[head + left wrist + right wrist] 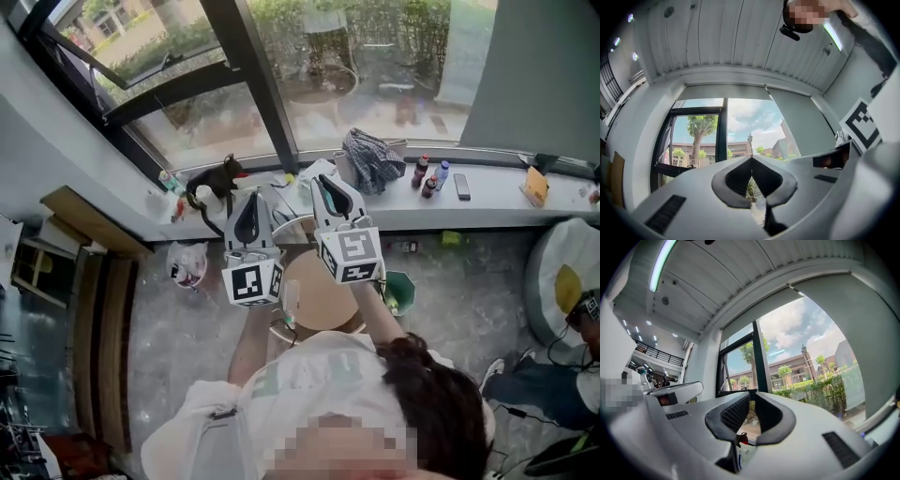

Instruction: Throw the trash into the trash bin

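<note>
**A:** Left gripper (751, 160) and right gripper (751, 393) are up side by side over the round table (317, 298). Both have their tips pinched together and hold nothing. I'd call that a ready pose between pickups.

**B:** The green trash bin (401, 292) stands on the floor just beside that table. A white bag (187, 263), likely trash, lies well apart to the left, and the cluttered windowsill (497, 194) is beyond.

Lit by daylight through big dark-framed windows (281, 84) across the top; white sill (497, 204) below, grey wall (534, 75) upper right, speckled grey floor (450, 300) beneath, wooden shelf (80, 220) left.
</note>
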### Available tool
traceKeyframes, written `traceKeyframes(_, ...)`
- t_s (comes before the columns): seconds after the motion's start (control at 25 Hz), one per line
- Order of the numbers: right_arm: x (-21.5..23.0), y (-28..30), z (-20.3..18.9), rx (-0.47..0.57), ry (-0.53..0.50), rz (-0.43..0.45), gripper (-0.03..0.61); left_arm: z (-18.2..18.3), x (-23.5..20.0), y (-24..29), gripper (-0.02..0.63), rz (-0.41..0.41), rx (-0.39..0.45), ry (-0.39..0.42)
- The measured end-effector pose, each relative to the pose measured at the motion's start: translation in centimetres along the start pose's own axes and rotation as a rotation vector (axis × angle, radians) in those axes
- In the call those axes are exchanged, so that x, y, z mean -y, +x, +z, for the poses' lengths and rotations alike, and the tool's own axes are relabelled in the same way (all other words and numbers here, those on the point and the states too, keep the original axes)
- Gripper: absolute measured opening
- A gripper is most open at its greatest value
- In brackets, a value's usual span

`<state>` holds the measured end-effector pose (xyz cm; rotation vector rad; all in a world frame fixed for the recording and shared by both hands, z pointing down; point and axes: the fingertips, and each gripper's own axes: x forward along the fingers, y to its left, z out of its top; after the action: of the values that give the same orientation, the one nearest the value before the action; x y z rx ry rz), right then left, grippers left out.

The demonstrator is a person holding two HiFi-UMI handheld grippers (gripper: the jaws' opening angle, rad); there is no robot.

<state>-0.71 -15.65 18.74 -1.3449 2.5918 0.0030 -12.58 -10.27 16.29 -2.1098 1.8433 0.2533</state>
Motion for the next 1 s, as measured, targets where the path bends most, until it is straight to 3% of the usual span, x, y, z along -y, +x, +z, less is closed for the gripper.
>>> traceKeyframes(0.16, -0.4, -0.1, -0.1, -0.012, -0.04, 0.012, 0.046, 0.1, -1.4, -0.7, 0.012, 0.035, 0.008, -0.001)
traceKeyframes(0.44, -5.6, 0.6, -4.6, -0.147, -0.148, 0.116, 0.048, -1.7, -6.2, -4.3, 0.012, 0.141, -0.007, -0.012)
traceKeyframes(0.6, -9.1, 0.1, -9.5, -0.252, -0.191, 0.185, 0.048, -4.2, -8.6, -7.7, 0.012, 0.182, -0.05, -0.04)
traceKeyframes(0.84, -13.8, 0.6, -20.0, -0.433, -0.183, 0.295, 0.05, -9.9, -12.5, -12.0, 0.012, 0.231, -0.112, -0.056)
traceKeyframes(0.88, -14.6, 0.4, -22.3, -0.475, -0.17, 0.316, 0.075, -11.0, -13.1, -13.0, 0.012, 0.245, -0.127, -0.058)
traceKeyframes(1.0, -16.5, -1.3, -30.2, -0.632, -0.057, 0.322, 0.241, -14.8, -14.9, -16.1, 0.012, 0.297, -0.178, -0.08)
